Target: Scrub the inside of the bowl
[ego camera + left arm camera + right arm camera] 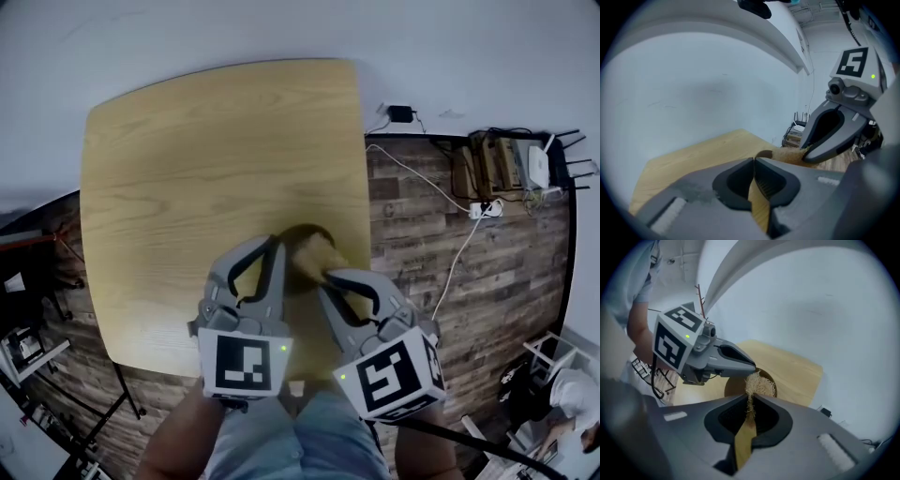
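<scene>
A dark brown bowl (299,232) sits near the front right of the light wooden table (206,159). A tan fibrous scrubber (318,253) lies in it. My left gripper (276,243) is at the bowl's left rim, shut on that rim; in the left gripper view its jaws (753,161) meet just before the bowl (765,153). My right gripper (330,278) is shut on the scrubber, pressing it into the bowl. In the right gripper view, strands run between the tips (751,400) up to the scrubber (759,384) over the bowl (733,387). Most of the bowl's inside is hidden.
The table's right edge runs close beside the bowl, with wood-plank floor (422,253) beyond it. A white cable and power strip (486,209) lie on that floor, and a low shelf with a router (537,167) stands at the wall. The person's legs are below the front edge.
</scene>
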Demonstrator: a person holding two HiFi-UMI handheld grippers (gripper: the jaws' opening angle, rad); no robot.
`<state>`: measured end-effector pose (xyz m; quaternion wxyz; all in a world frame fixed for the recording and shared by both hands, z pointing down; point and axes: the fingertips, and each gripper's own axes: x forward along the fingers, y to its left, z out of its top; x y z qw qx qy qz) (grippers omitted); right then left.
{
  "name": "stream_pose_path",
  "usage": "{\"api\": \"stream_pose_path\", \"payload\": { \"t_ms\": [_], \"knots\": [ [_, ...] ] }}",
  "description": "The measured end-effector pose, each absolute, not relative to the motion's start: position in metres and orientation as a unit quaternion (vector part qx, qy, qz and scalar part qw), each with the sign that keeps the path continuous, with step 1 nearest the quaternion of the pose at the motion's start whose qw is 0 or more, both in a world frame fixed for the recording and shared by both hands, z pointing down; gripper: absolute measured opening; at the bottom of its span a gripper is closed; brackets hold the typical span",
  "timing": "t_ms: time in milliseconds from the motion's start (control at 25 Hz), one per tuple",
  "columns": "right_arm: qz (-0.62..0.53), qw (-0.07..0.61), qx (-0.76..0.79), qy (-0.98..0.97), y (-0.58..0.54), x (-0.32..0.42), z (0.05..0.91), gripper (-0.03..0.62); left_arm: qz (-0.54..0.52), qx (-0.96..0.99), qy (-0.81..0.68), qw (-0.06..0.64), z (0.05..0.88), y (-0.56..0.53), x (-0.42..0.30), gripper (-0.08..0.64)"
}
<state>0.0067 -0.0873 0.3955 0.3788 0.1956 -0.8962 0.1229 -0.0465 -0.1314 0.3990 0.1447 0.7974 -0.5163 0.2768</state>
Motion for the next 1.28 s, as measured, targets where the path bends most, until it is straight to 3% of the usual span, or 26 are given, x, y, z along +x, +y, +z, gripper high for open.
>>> {"api": "stream_pose_path", "payload": {
  "t_ms": [440, 760, 1280],
  "knots": [
    [0.119, 0.424, 0.206, -0.874, -0.104, -0.007, 0.439, 0.025, 0.262, 0.816, -0.494, 0.147, 0.400, -0.139, -0.038, 0.032],
    [0.187, 0.407, 0.142, -0.883, -0.079, -0.026, 0.447, 0.025, 0.265, 0.816, -0.495, 0.134, 0.407, -0.143, -0.042, 0.034],
    [0.183, 0.386, 0.124, -0.895, -0.047, -0.011, 0.413, 0.025, 0.275, 0.807, -0.501, 0.145, 0.413, -0.137, -0.037, 0.038]
  ]
}}
